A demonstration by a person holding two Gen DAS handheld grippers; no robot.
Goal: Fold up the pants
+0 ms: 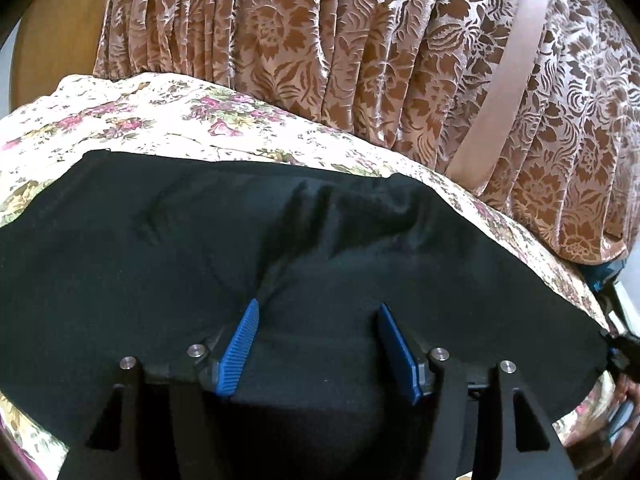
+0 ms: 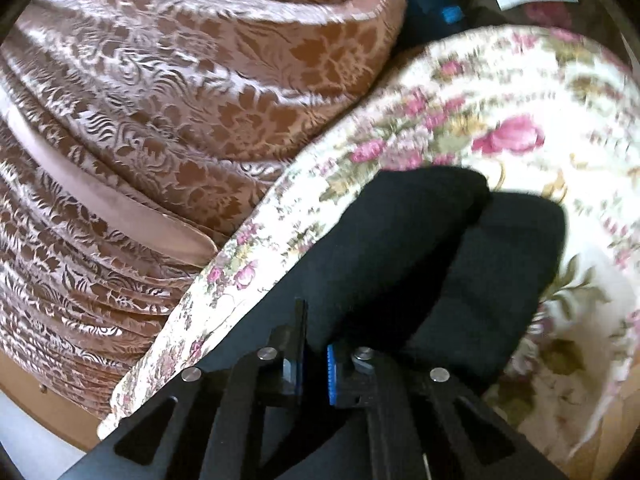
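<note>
Black pants [image 1: 168,248] lie spread across a floral bedsheet [image 1: 168,108] in the left wrist view. My left gripper [image 1: 319,305] rests low on the cloth, its blue pads [image 1: 240,344] standing well apart with a soft hump of fabric between them and creases running from the left pad. At the far right edge of that view my right gripper [image 1: 620,346] sits at the pants' edge. In the right wrist view the right gripper [image 2: 316,344] has its pads nearly together, pinching the black pants [image 2: 420,248], whose folded end reaches out over the floral sheet [image 2: 500,92].
A brown and pink patterned curtain [image 1: 360,52] hangs close behind the bed and fills the left of the right wrist view [image 2: 160,100]. A wooden panel [image 1: 52,40] shows at the upper left. Blue and white items [image 2: 448,4] lie beyond the sheet.
</note>
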